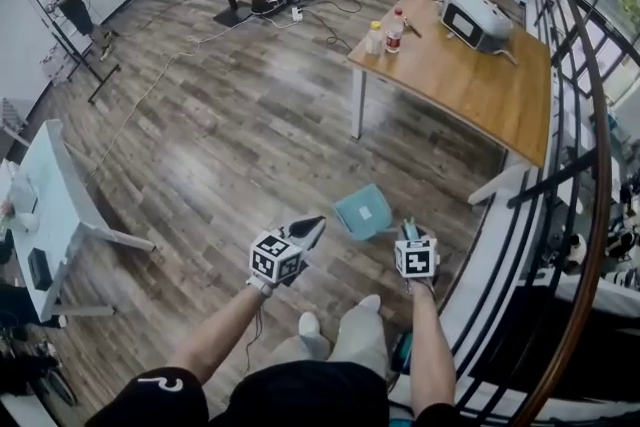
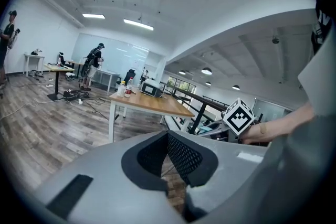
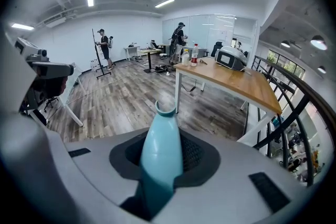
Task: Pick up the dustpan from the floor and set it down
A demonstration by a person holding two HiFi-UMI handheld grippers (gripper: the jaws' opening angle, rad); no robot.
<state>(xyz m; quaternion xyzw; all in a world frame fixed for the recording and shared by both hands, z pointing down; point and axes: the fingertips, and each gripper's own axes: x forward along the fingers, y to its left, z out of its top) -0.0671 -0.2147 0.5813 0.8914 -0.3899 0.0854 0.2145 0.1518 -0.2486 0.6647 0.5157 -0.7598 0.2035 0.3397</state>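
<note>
Okay, head view first: the teal dustpan [image 1: 362, 212] sits out in front of the person's knees over the wooden floor [image 1: 230, 145]. Its handle runs back into the right tool [image 1: 407, 233]. Whether the pan rests on the boards or hangs just above them, I can't call from up here. The left tool [image 1: 306, 229] is just beside the pan and apart from it, its dark jaws drawn to a single point.

Over to the left gripper view: the jaws meet at their far tips, only floor shows behind them, and nothing is held. The right tool's marker cube [image 2: 240, 115] shows off to the side, with the table [image 2: 152, 105] beyond.

And the right gripper view: the handle [image 3: 160, 139] stands squarely between the jaws, which are partly closed and pressing it from both sides. Its ring end pokes out past the tips. The pan itself is out of sight here.

By my reading this is thin moulded plastic, light and stiff, and it won't crush under the grip. The handle looks smooth and tapered, so it could slide toward the narrow end or swivel with the pan's weight off to one side. The thick part of the handle looks like the safest hold.
</note>
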